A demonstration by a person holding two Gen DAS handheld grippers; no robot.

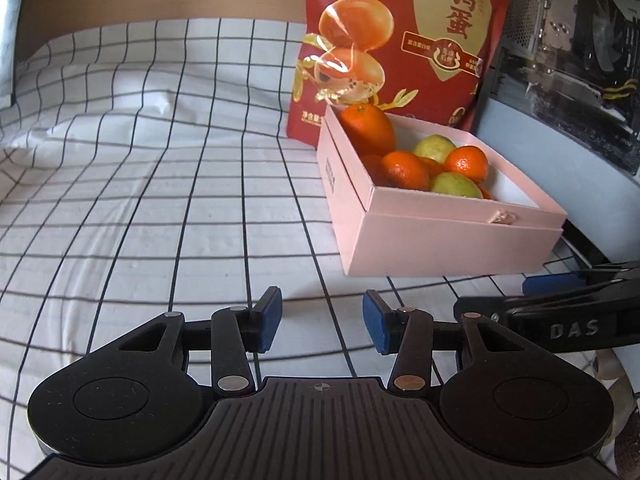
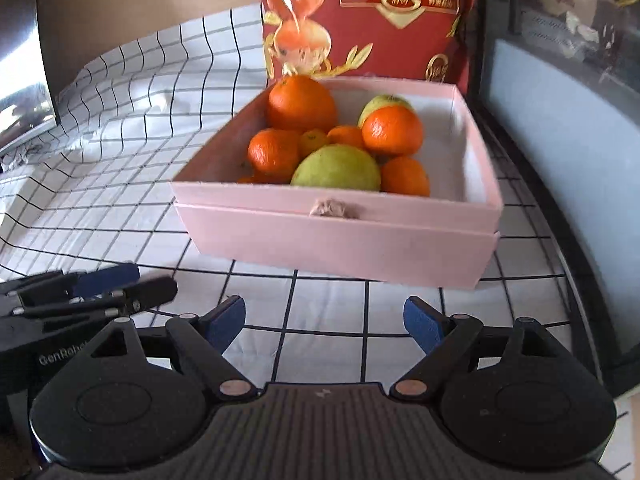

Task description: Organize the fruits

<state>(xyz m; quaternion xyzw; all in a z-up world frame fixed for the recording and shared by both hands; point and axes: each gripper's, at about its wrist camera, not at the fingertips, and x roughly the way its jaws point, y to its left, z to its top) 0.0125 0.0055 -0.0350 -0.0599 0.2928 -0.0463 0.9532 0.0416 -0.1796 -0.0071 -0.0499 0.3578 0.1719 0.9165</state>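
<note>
I read this as a room in someone's home, not a lab or a shop. I am working over a surface spread with a white cloth [image 1: 160,184] printed in a black grid, rumpled and creased the way a household cover lies. A pink cardboard box [image 2: 336,236] of oranges and green fruit sits on it, and just behind stands a red snack bag [image 1: 404,40] with Chinese print and pictures of eggs, ordinary shop packaging. To the right I see a computer case [image 1: 568,64] with a clear side panel showing its fan and cables. At the far left edge there is a shiny flat panel [image 2: 24,92], possibly a screen.
</note>
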